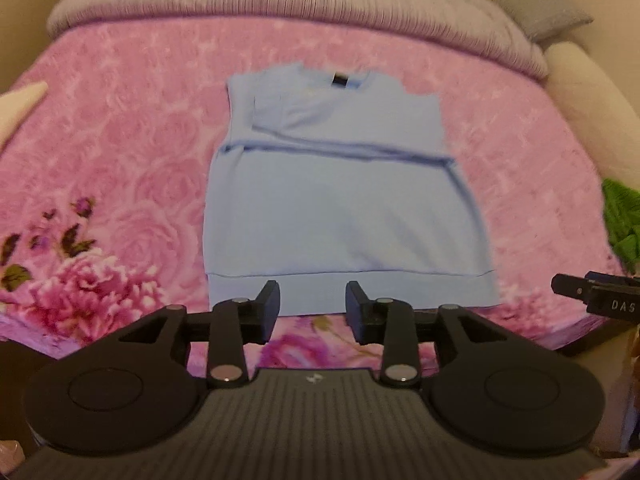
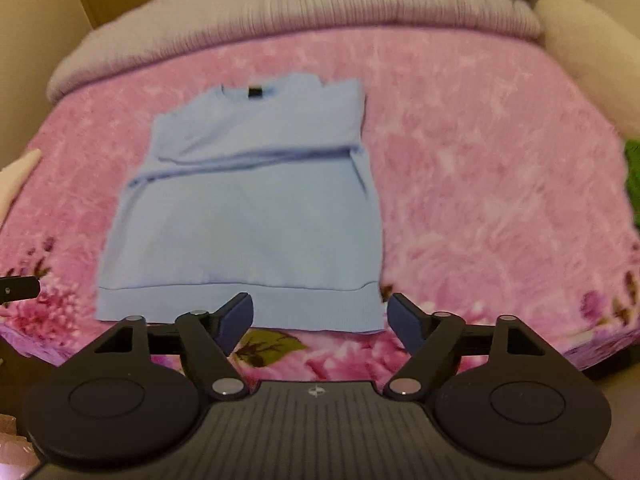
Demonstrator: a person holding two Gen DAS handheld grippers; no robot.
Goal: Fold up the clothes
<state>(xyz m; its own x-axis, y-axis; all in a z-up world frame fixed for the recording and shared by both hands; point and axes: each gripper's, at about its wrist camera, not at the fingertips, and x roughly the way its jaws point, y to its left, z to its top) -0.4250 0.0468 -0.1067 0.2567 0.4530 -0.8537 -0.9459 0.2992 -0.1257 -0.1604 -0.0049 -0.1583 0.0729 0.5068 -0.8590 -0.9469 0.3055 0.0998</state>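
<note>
A light blue sweater (image 1: 340,200) lies flat on the pink flowered bedspread (image 1: 120,140), both sleeves folded in across its chest, neck label at the far end. In the right wrist view the same sweater (image 2: 248,216) sits left of centre. My left gripper (image 1: 312,304) hovers over the hem with a gap between its pads and nothing in it. My right gripper (image 2: 320,316) stands wide open above the hem's right corner, also with nothing between its fingers. The tip of the right gripper (image 1: 592,292) shows at the right edge of the left wrist view.
A grey ribbed blanket (image 1: 300,4) is bunched along the far side of the bed. Cream cushions (image 2: 588,36) border the right side, and a green cloth (image 1: 624,224) lies at the bed's right edge. The bedspread (image 2: 500,184) spreads wide to the sweater's right.
</note>
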